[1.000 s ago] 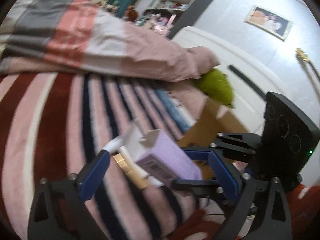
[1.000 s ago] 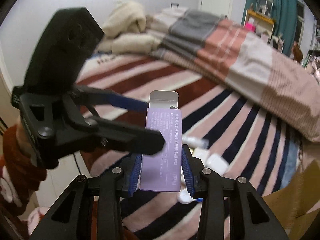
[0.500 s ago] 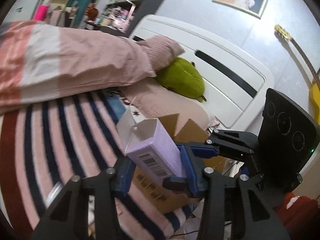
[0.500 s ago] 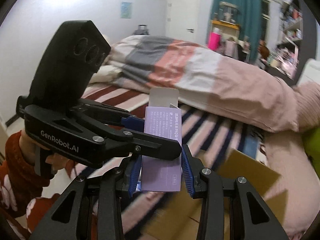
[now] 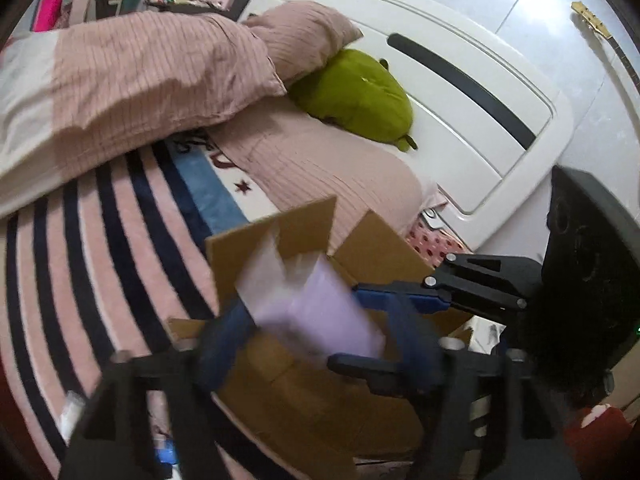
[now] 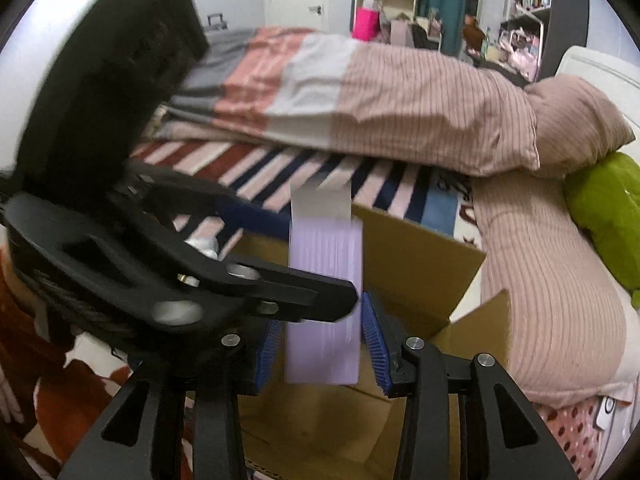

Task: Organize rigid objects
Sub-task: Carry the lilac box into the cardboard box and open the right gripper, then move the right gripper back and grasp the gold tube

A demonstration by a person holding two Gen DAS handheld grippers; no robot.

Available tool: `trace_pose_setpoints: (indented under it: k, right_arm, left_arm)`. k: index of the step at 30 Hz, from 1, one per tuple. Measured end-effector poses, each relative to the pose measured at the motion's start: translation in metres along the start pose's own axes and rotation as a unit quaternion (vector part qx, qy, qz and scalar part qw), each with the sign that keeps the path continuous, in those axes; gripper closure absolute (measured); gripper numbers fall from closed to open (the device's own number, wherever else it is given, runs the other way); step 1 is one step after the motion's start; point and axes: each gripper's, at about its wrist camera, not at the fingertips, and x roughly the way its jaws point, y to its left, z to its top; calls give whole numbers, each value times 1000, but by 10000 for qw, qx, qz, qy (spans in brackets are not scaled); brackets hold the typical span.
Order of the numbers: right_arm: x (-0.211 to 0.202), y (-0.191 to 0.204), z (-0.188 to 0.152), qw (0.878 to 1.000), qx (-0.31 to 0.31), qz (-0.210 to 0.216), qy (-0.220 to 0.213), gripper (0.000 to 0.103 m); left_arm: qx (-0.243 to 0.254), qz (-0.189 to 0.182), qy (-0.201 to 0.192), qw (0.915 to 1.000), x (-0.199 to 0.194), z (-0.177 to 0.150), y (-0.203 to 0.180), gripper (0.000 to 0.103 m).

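Our right gripper [image 6: 322,344] stands spread around the lilac carton [image 6: 324,300] — pads just off its sides — above the open cardboard box [image 6: 416,264] on the bed. Our left gripper [image 5: 316,330] brackets the carton; whether it pinches it, we cannot tell.

Bed [image 5: 100,240] in striped blanket is carrying open cardboard box [image 5: 380,248], folded quilt [image 6: 360,92], pink pillows [image 5: 320,168], green plush [image 5: 356,96].

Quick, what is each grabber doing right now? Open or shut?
Left gripper: shut on the purple box, over the cardboard box.
Right gripper: jaws a little apart beside the same purple box; cannot tell if it grips.
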Motion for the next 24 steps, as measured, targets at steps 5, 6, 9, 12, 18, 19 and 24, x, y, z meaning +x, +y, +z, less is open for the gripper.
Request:
trace_pose_setpoints:
  k: [5,6,9,12,18,19,24]
  right_arm:
    - [-12,14,0,9997,-110,-11,-204,26]
    - [-13,19,3,9995,-169,28,-266,20]
    - [-21,46,13,9974,-419,279,-507,0]
    - [-20,74,22,9933,-649,710,-644,0]
    - [11,143,33,9848,-995,1349,-456,0]
    - [20,153,34,9834,-1012,1460,-364,0]
    - [90,182,21,9777,-445,1988,503,5]
  left_arm:
    - [-65,190,-440,9988,-45,-7,17,21]
    - [-63,278,-533,9982,-56,-9,21,21]
    - [-134,617,-846,9944,-98,-22,39,20]
    - [-200,1047,-1023,9890,-128,-37,57,20]
    - [-446,1667,-1272,9768,-177,-88,100,19]
    - [-492,1814,-1286,9737,-182,-98,109,19]
    - [-715,2189,-1202,9657,-187,-144,145,19]
